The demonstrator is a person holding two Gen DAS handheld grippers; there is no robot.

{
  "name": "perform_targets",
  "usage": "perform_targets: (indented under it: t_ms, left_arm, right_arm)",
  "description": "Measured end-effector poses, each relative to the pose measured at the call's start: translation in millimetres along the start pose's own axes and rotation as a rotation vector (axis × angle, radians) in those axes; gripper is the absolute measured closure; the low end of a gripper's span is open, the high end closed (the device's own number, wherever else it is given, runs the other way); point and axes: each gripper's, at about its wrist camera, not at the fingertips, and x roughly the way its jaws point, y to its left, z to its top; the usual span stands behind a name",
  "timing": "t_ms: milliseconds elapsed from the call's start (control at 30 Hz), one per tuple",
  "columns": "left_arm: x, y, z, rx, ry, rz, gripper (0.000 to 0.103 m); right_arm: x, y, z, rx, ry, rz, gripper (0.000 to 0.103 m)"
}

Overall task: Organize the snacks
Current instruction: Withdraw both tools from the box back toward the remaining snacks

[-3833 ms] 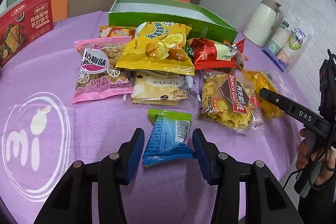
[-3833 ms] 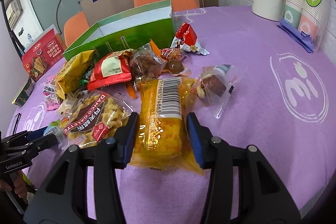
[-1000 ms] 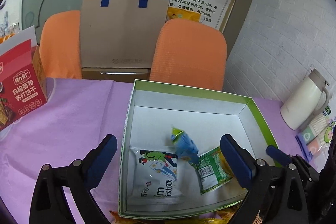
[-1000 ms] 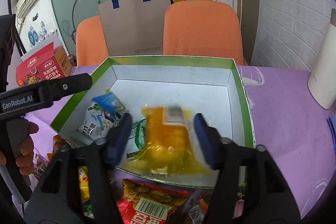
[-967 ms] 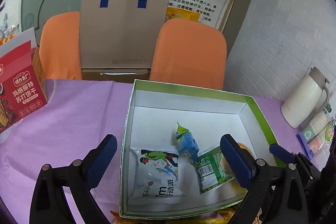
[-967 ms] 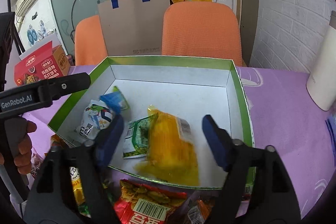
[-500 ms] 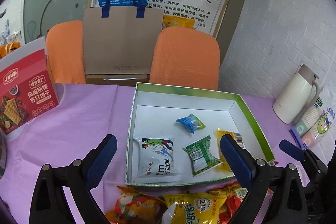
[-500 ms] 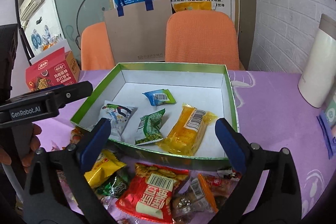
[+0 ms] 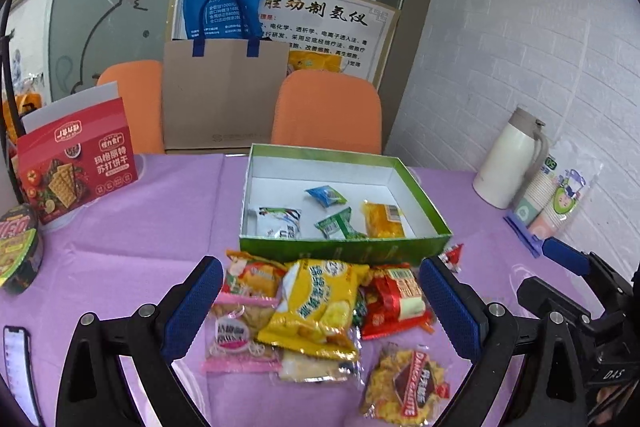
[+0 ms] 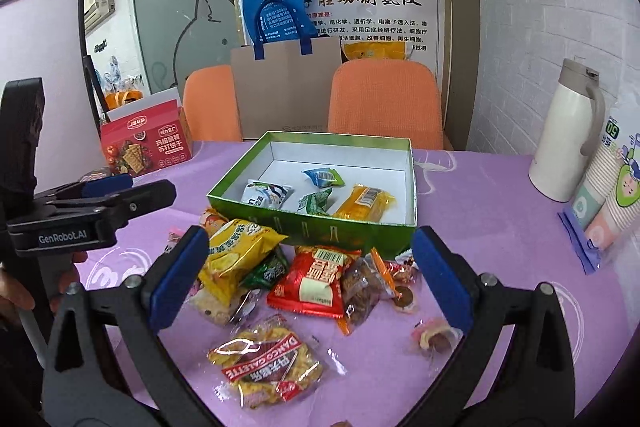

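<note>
The green box (image 9: 340, 251) (image 10: 320, 229) stands open on the purple table and holds a blue packet (image 9: 326, 195) (image 10: 323, 177), a white pouch (image 9: 279, 222), a green packet (image 9: 339, 225) and an orange-yellow bag (image 9: 382, 219) (image 10: 366, 203). In front of it lies a loose pile: a yellow chip bag (image 9: 316, 307) (image 10: 236, 251), a red packet (image 9: 394, 303) (image 10: 320, 279), a pink pack (image 9: 240, 335) and a Danco Galette bag (image 9: 408, 383) (image 10: 266, 363). My left gripper (image 9: 320, 311) is open and empty above the pile. So is my right gripper (image 10: 306, 279).
A red cracker box (image 9: 76, 167) and an instant noodle bowl (image 9: 16, 251) stand at the left, a phone (image 9: 18, 367) near the front left edge. A white thermos (image 10: 568, 143) and sleeved paper cups (image 10: 612, 187) are at the right. Two orange chairs (image 10: 384, 103) stand behind the table.
Both grippers let their snacks fall into the green box, the blue packet from the left and the orange-yellow bag from the right. Both then drew back and stand open over the loose pile.
</note>
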Motion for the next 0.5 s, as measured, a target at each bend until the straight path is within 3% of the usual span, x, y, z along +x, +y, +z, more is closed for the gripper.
perform_targets:
  t_ms: [200, 400, 500]
  left_arm:
    - [-21, -6, -51, 0.008, 0.006, -0.024, 0.003]
    - [-16, -13, -106, 0.012, 0.087, -0.063, 0.003]
    - [-11, -17, -121, 0.023, 0.117, -0.078, 0.003]
  right_arm:
    - [-29, -8, -45, 0.047, -0.003, -0.015, 0.002]
    - [-36, -38, -101, 0.146, 0.075, -0.105, 0.002]
    - [-36, -46, -116, 0.190, 0.096, -0.104, 0.002]
